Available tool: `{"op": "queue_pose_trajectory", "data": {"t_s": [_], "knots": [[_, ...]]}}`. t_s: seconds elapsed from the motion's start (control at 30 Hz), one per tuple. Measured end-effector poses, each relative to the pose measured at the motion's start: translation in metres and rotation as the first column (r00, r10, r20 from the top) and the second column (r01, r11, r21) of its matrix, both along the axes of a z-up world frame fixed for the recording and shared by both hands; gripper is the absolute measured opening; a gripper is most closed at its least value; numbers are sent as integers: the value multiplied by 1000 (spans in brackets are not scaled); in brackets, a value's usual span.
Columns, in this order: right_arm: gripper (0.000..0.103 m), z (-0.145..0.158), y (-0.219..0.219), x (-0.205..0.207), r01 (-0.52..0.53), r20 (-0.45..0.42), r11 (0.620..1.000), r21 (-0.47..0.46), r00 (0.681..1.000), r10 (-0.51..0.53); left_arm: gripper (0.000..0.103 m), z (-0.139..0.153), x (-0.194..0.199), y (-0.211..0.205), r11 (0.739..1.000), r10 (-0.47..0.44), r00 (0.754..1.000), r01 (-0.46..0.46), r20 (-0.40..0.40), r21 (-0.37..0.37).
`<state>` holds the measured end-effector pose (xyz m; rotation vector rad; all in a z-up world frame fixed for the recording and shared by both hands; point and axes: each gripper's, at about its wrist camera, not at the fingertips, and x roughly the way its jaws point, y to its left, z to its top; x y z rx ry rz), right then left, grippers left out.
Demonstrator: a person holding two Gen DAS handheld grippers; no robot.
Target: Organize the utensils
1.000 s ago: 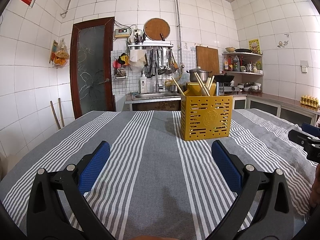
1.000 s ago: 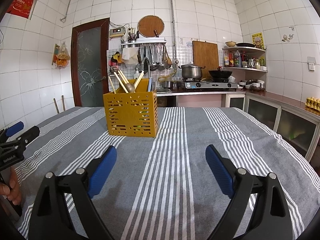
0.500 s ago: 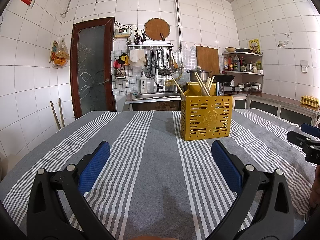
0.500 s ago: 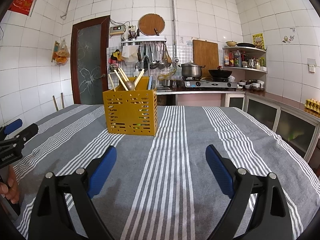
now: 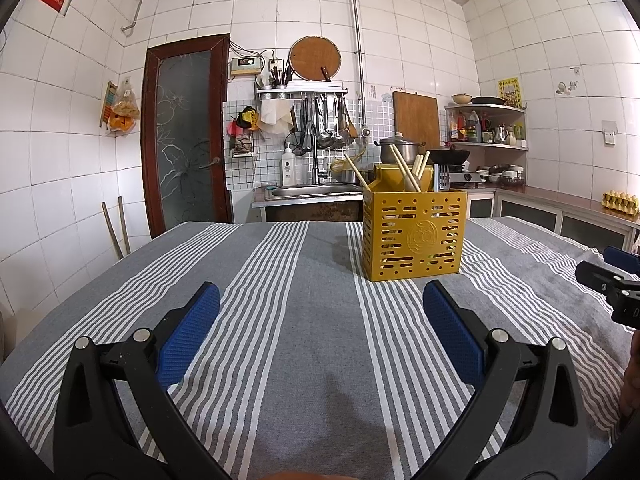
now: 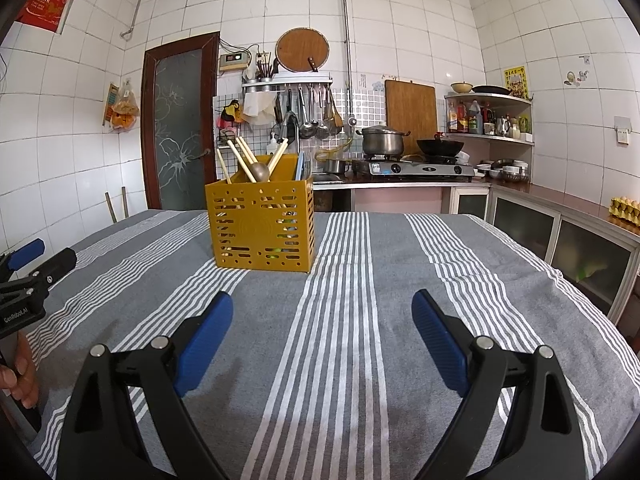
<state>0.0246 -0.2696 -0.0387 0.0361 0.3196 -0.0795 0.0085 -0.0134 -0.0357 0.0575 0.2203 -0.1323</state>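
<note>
Utensils are standing inside a yellow holder with many slots, which sits on the desk under a grey cloth with white stripes. From the left gripper the holder is ahead and a little to the right, well apart from the fingertips. From the right gripper the same holder is ahead and a little to the left, also well apart.

In the holder there are wooden chopsticks leaning at different angles, a spoon with a round bowl, and some flat blue pieces at the side; what these pieces are I cannot tell.

The left gripper has its blue pads spread wide, with nothing between them, and it hovers low over the cloth. The right gripper is spread wide in the same way, its pads are also holding nothing.

At the far right of the left view, the tip of the right gripper is visible near the edge of the desk.
</note>
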Motion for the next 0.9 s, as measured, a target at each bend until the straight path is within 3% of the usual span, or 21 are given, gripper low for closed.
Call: {"op": "queue_pose_trajectory", "data": {"t_s": [0.9], "knots": [[89,1,-3,1,-1,3,1000,7,1000,1,98,-4,3,0,1000,-3,1000,3,-5,0]]}}
